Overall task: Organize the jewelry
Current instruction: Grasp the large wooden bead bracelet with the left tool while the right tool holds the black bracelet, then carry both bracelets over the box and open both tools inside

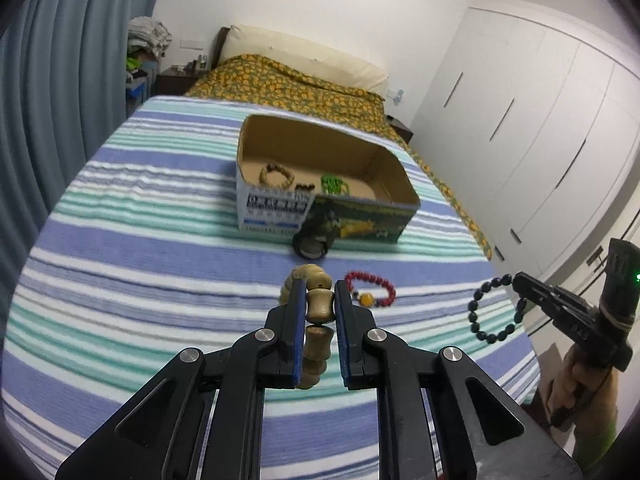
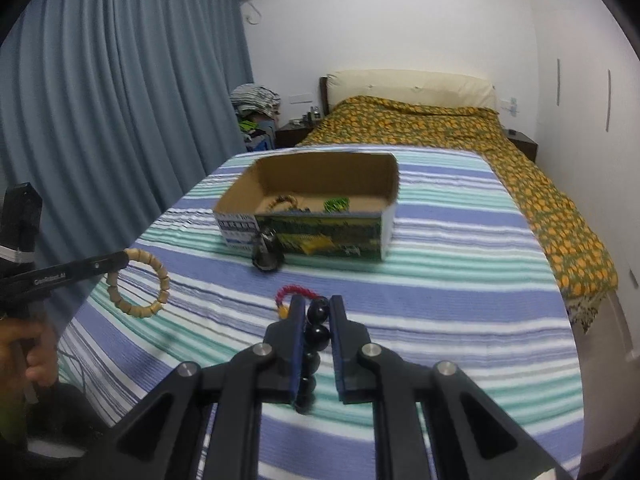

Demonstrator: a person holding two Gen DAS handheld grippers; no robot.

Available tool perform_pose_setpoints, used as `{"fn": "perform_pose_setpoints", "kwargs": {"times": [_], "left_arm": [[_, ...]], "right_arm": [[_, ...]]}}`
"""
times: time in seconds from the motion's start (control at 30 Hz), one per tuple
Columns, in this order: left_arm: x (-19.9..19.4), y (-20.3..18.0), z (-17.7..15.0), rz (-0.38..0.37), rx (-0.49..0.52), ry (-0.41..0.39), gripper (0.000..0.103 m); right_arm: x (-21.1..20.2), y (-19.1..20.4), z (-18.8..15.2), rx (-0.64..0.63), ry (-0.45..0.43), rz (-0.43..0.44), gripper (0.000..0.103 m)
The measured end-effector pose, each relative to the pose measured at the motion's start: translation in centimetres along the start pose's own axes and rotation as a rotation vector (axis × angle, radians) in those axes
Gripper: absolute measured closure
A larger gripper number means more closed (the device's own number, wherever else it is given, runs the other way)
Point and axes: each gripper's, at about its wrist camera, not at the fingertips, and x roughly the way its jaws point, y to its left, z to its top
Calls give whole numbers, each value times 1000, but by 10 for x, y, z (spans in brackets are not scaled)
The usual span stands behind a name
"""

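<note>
So I'm working over a bed with a striped blanket [image 1: 160, 240] in blue, teal and white, and a yellow-flowered cover [image 2: 520, 152] further up by the headboard. Blue curtains [image 2: 120, 100] on one side, white wardrobe doors [image 1: 540, 100] on the other.

My left gripper [image 1: 316, 292] is clamped on a tan wooden bead bracelet [image 1: 319, 308], lifted clear of the blanket. My right gripper [image 2: 316, 308] is pinched on a black bead bracelet [image 2: 318, 334], also hanging in the air.

The open cardboard box [image 1: 392, 184] sits mid-bed with three pieces inside: one tan bracelet [image 1: 276, 174], one dark piece [image 1: 305, 188], one green piece [image 1: 334, 184]. One red bracelet [image 1: 372, 288] with an amber bead lies on the blanket in front of the box, and one dark round thing [image 1: 310, 246] sits touching the box's front wall, can't tell what it is
</note>
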Motion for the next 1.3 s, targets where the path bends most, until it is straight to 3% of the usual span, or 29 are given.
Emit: {"fn": "perform_pose_setpoints", "kwargs": {"times": [0.43,0.73,1.0,1.3], "left_arm": [[26,12,96,-14,18,-68,90],[105,9,154,-12,45,-22,90],[173,1,173,-8,65,54,90],[227,-4,174,10,81,113,90]], "right_arm": [[56,6,100,-85,-31,60,91],[133,1,159,-134,4,62,91],[206,-12,173,-154,104,83,91],[257,-36,177,-122,186,102,91]]}}
